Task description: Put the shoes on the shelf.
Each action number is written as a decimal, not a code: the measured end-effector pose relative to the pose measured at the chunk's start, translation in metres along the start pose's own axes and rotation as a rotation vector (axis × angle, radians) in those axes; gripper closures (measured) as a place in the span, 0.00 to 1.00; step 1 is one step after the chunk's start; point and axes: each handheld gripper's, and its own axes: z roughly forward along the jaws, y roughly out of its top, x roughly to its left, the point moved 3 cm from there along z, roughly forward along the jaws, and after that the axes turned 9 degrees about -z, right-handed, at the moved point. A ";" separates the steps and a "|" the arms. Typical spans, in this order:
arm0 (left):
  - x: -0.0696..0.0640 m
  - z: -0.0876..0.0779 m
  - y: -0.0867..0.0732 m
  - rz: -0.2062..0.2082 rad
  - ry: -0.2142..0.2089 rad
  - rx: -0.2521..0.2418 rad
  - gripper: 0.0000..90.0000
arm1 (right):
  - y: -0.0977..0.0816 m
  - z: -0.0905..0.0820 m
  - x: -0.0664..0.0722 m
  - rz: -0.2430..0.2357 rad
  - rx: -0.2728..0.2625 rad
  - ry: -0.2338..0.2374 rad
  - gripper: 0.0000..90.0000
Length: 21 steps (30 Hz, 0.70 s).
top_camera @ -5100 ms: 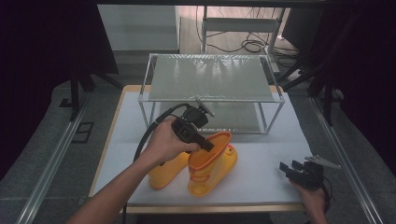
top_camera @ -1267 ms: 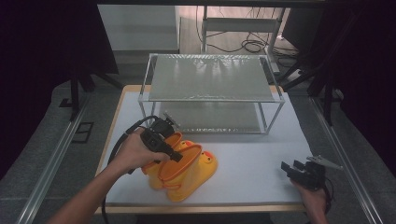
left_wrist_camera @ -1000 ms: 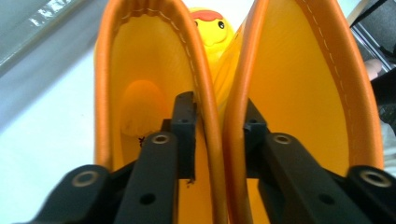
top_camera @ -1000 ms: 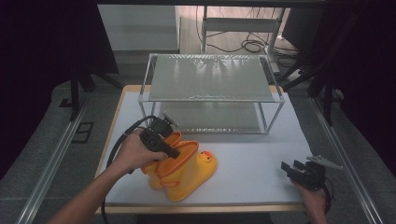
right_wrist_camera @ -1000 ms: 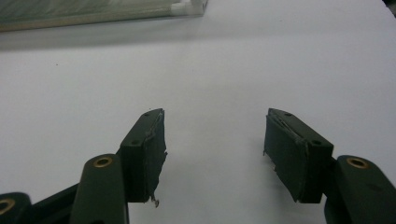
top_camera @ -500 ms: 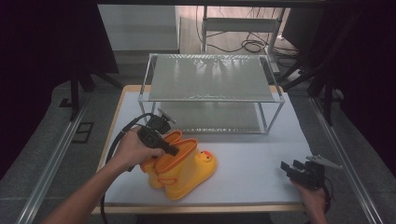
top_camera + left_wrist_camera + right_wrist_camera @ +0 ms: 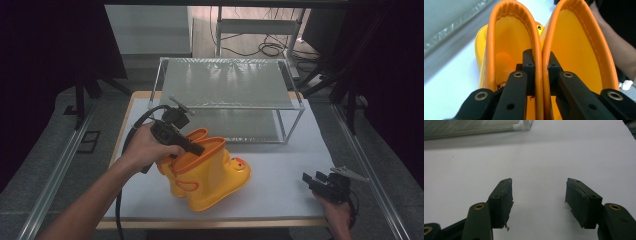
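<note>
- Glossy yellow rubber boots (image 7: 210, 175) with orange-trimmed rims (touching) tilt on the white tabletop (image 7: 285, 170).
- Left tongs (image 7: 538, 65) pinch both rims together.
- Right tongs (image 7: 537, 202) spread, empty.

Wire shelf rack (image 7: 227, 90) on white table (image 7: 280, 175)

desk (image 7: 280, 175): white top, wood edge
rack (image 7: 227, 82): two-tier wire-frame shelf standing at 12 o'clock
boots (image 7: 207, 172): yellow pair, soles on the desk at 7 o'clock, tilted
</note>
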 end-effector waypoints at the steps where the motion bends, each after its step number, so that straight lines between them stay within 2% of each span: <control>1: 0.000 0.000 0.000 0.000 0.000 0.000 0.91 | 0.000 0.000 0.000 0.000 0.000 0.000 0.42; 2: -0.008 -0.005 0.008 0.021 -0.002 -0.013 0.91 | 0.000 0.000 -0.001 0.001 0.000 -0.001 0.42; 3: -0.008 -0.005 0.008 0.021 -0.002 -0.013 0.91 | 0.000 0.000 -0.001 0.004 -0.001 -0.001 0.42; 9: -0.030 -0.018 0.034 0.062 -0.013 -0.034 0.91 | 0.000 -0.001 -0.002 0.006 -0.003 0.000 0.42; 16: -0.046 -0.025 0.056 0.085 -0.026 -0.061 0.91 | 0.000 -0.001 -0.004 0.015 -0.006 -0.001 0.42; 17: -0.049 -0.030 0.063 0.087 -0.038 -0.073 0.91 | 0.000 -0.002 -0.005 0.019 -0.008 -0.002 0.42; 21: -0.053 -0.039 0.074 0.089 -0.062 -0.093 0.91 | 0.000 -0.003 -0.006 0.025 -0.010 -0.005 0.42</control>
